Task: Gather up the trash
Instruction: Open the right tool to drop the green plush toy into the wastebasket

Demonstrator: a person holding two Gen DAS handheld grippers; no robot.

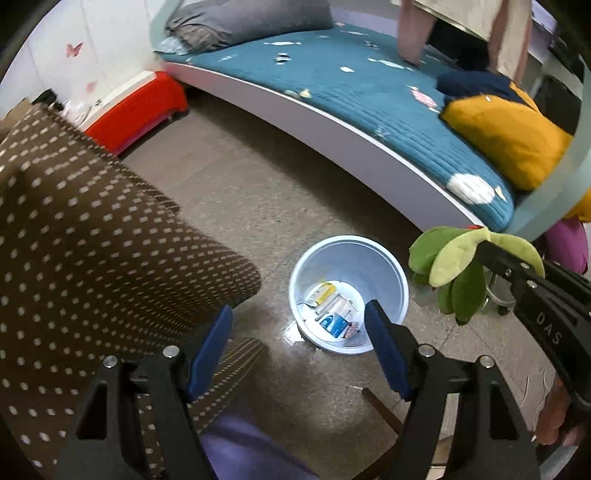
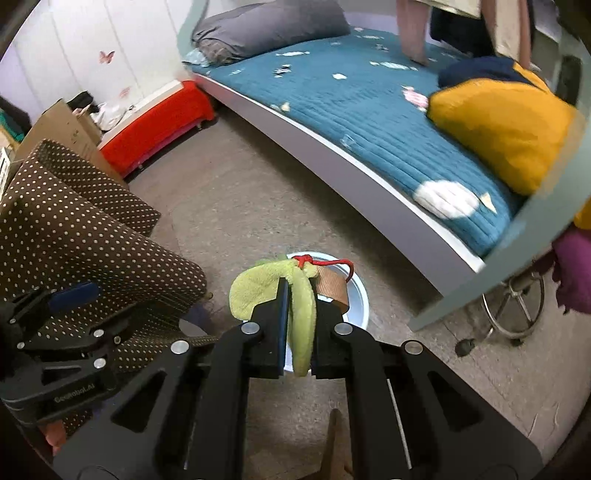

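Trash: a green plush leaf-shaped thing (image 2: 301, 314), with a red cord (image 2: 325, 262) and a tan ribbon strap (image 2: 334, 286) at its top, pinched between the nearly closed jaws of the right gripper (image 2: 299, 291), lobes spilling out to the left and hanging down below the fingers. Held in the air above the floor (image 2: 258, 206), over the near rim of the pale blue bin (image 2: 358, 295), most of the bin hidden behind the plush in the right wrist view. From the left wrist view, the same plush (image 1: 454, 266) dangling at the tip of the right gripper (image 1: 484, 243), up and to the right of the bin (image 1: 391, 266), whether directly over it impossible to tell. Standing upright on the grey floor (image 1: 258, 192), the bin, already holding wrappers and small packets (image 1: 332, 314) at its bottom: one yellow and white, one blue and white, others too small to tell. Left gripper (image 1: 299, 354) spread wide, blue pads (image 1: 212, 350) well apart, nothing between them, the bin seen through the gap. Brown fabric with pale dots (image 1: 92, 240) draped to the left, just beside the left finger. Behind the bin, a bed with a teal quilted cover (image 1: 351, 99), a yellow cushion (image 1: 506, 140) and a grey pillow (image 1: 251, 22) on it. Low red bench (image 1: 136, 110) against the far wall. Chrome wheeled stool base (image 2: 513, 310) at the right, near the foot of the bed.
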